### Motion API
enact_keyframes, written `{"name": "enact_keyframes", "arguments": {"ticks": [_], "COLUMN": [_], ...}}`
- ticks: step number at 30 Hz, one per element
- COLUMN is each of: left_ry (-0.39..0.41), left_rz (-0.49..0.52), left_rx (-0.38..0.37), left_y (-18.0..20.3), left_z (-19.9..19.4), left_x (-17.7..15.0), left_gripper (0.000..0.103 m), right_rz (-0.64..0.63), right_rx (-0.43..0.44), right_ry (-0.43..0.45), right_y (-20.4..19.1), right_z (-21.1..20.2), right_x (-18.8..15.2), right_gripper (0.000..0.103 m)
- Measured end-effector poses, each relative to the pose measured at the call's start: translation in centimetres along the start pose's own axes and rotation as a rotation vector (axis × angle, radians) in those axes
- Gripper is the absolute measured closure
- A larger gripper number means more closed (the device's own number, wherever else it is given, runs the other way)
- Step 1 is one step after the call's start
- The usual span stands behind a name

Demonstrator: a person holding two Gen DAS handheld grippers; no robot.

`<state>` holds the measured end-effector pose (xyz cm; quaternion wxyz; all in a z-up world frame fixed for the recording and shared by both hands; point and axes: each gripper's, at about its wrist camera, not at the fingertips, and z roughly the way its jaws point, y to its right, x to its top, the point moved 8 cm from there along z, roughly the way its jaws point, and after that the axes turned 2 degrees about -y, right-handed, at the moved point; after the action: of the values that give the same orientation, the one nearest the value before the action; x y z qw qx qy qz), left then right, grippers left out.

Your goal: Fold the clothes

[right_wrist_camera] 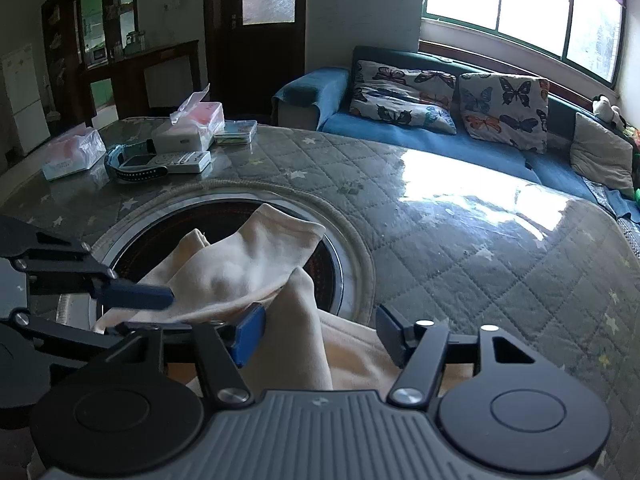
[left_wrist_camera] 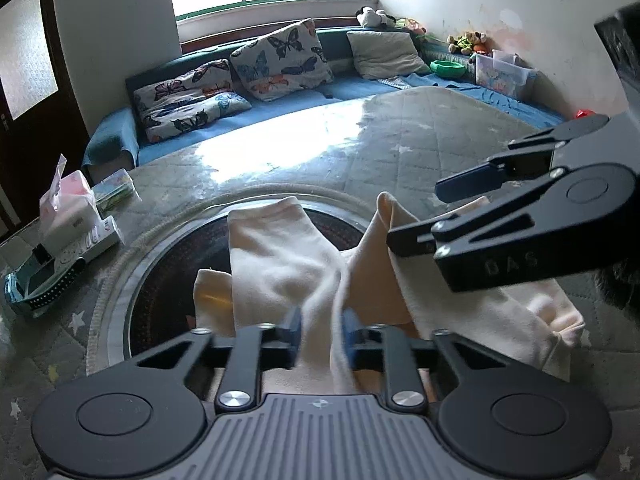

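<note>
A cream garment (left_wrist_camera: 276, 264) lies bunched over the round black heater plate (left_wrist_camera: 168, 276) set in the quilted table. My left gripper (left_wrist_camera: 320, 332) is shut on a fold of the cream garment, which runs between its blue pads. My right gripper (right_wrist_camera: 320, 332) is open, its fingers on either side of a raised fold of the garment (right_wrist_camera: 248, 268), not closed on it. The right gripper also shows in the left wrist view (left_wrist_camera: 424, 216), coming in from the right above the cloth. The left gripper shows in the right wrist view (right_wrist_camera: 160, 308) at the left, pinching the cloth.
The grey quilted table cover (right_wrist_camera: 460, 248) spreads to the right. Tissue packs (right_wrist_camera: 72, 152), a remote (right_wrist_camera: 184, 160) and a watch (right_wrist_camera: 132, 168) sit at the table's far left. A blue sofa (right_wrist_camera: 432, 140) with butterfly cushions stands behind, under the window.
</note>
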<state>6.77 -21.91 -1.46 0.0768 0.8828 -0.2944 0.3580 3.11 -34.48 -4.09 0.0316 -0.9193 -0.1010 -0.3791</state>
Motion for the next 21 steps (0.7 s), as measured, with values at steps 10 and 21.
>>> {"name": "enact_keyframes", "arguments": {"ticks": [10, 21], "left_ry": [0.007, 0.051], "left_rz": [0.022, 0.015], "left_rx": [-0.010, 0.007], "left_y": [0.21, -0.57], "left_z": [0.28, -0.45], "left_x": [0.04, 0.60], "left_gripper": [0.088, 0.099], "right_rz": [-0.014, -0.012], "right_rx": [0.024, 0.033], "right_ry": [-0.032, -0.040], "right_y": [0.20, 0.72], "right_z": [0.61, 0.27], "right_x": [0.11, -0.09], "right_gripper": [0.065, 0.090]}}
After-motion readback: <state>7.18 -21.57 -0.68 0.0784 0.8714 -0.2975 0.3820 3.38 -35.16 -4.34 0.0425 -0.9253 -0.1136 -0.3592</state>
